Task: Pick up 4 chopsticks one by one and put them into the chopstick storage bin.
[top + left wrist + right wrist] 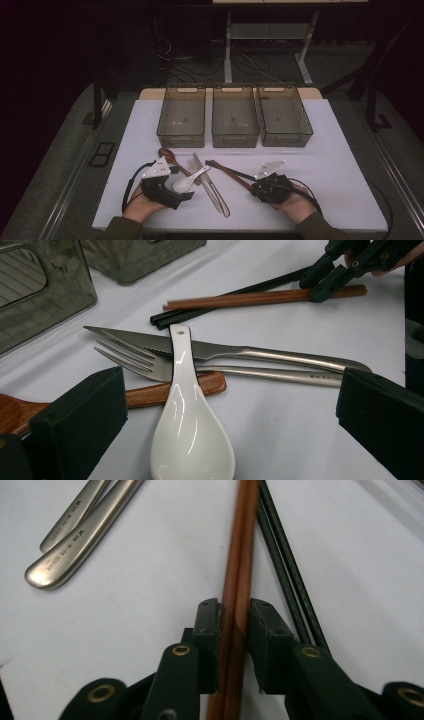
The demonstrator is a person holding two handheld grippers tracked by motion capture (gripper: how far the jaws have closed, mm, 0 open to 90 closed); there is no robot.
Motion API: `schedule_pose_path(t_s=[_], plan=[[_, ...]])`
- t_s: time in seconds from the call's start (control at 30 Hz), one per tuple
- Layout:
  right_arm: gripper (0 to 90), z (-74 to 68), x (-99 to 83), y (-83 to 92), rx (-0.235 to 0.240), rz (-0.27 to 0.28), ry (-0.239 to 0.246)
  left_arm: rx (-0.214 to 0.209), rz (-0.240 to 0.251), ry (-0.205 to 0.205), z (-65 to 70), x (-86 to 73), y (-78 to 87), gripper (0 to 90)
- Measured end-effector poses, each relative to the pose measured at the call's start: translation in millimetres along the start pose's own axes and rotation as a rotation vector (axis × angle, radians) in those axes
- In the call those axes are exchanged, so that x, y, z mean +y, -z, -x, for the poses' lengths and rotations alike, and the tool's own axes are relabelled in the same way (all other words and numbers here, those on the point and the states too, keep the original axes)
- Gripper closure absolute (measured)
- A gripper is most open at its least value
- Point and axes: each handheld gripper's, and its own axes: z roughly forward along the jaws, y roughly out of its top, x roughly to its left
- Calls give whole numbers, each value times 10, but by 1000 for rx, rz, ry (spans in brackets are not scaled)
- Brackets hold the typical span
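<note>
Nearest the person, the right tool had its jaws pinched on the brown chopsticks at their near end. In the right gripper view both pads sat snug against the wood, one on each side, with the pair running straight up between them. The black chopsticks lay just to the right of the brown chopsticks there, touching the white worktop and outside the jaws. In the high view the same tool sat at the near right end of the brown chopsticks.

To the left of the brown chopsticks, the left tool was spread wide, with nothing pinched. The bowl of the white ceramic spoon lay between its pads without touching either one, as far as the left gripper view showed. That spoon's handle crossed over the fork and reached the knife, both lying left of the brown chopsticks. A wooden spoon poked out from under the white one.

Farther back, the brown chopsticks and the black pair came together near their far tips.

Way beyond the brown chopsticks, three smoky plastic bins stood in a row at the back of the worktop: left bin, middle bin, right bin.
</note>
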Motion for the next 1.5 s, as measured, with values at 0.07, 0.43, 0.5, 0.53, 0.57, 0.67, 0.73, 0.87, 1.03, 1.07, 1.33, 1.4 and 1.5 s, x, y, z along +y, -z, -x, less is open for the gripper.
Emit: schedule_pose_path(t_s=[0.07,0.43,0.5,0.53,0.57,0.67,0.73,0.87,1.03,1.07,1.33,1.4,1.5], plan=[[758,3,-8,8,-1,-1,3,0,0,0,0,1,0,0],[764,54,-156,119,28,-6,45,-3,-2,0,-2,-1,-7,0],[764,55,-173,132,31,-6,47,-3,-2,-2,1,0,-7,0],[763,61,-189,145,39,-8,49,-3,-2,-2,1,0,-7,0],[764,68,-205,153,41,-4,57,-2,-2,-1,1,0,-7,0],[760,79,-241,177,51,-4,65,-2,-4,-2,-1,0,-7,0],[731,90,-251,186,56,-2,66,-2,-4,-2,0,0,-10,0],[639,102,-246,252,77,37,74,-2,-5,-3,5,0,-7,0],[711,156,-313,397,80,73,58,-4,-6,-2,-4,-1,-8,0],[725,171,-338,402,80,72,56,-4,-9,-3,-2,-1,-9,0],[783,251,-409,409,108,81,34,-2,-8,-3,0,0,-12,0],[794,237,-396,380,99,71,46,-2,-9,-3,0,-1,-12,0],[797,251,-395,338,102,57,41,-4,-8,-4,3,0,-14,0]])
